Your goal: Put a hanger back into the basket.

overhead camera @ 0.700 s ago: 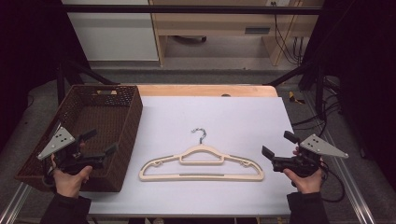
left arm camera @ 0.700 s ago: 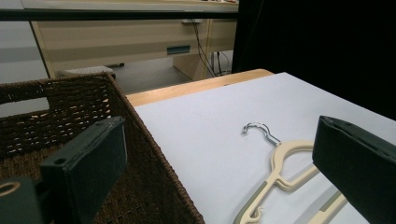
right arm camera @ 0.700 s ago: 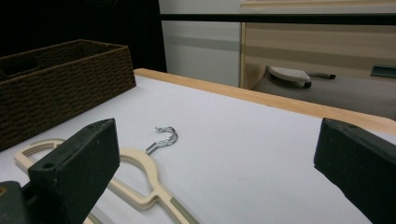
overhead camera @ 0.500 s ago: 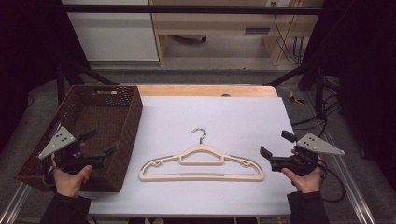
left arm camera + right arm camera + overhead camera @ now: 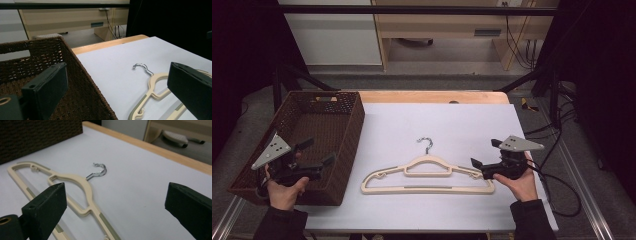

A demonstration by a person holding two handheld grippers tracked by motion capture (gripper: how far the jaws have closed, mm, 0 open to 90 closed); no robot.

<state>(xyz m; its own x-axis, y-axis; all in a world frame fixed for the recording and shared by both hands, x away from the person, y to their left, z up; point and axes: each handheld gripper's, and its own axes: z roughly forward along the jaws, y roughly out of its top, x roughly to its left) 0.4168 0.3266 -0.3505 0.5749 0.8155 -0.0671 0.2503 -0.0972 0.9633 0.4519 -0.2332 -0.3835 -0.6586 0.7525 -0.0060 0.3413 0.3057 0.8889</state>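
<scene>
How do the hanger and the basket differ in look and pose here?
The hanger is cream plastic with a metal hook; the basket is dark brown wicker. The hanger lies flat mid-table on the white sheet; the basket stands upright at the table's left edge. The right tool is beside the hanger's end; the left tool hovers over the basket. Neither is gripped.

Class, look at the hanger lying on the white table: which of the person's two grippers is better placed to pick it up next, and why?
The right. The right gripper sits open just beside the hanger's right end, jaws aimed at it. The left gripper hovers over the wicker basket, with the basket wall between it and the hanger.
</scene>
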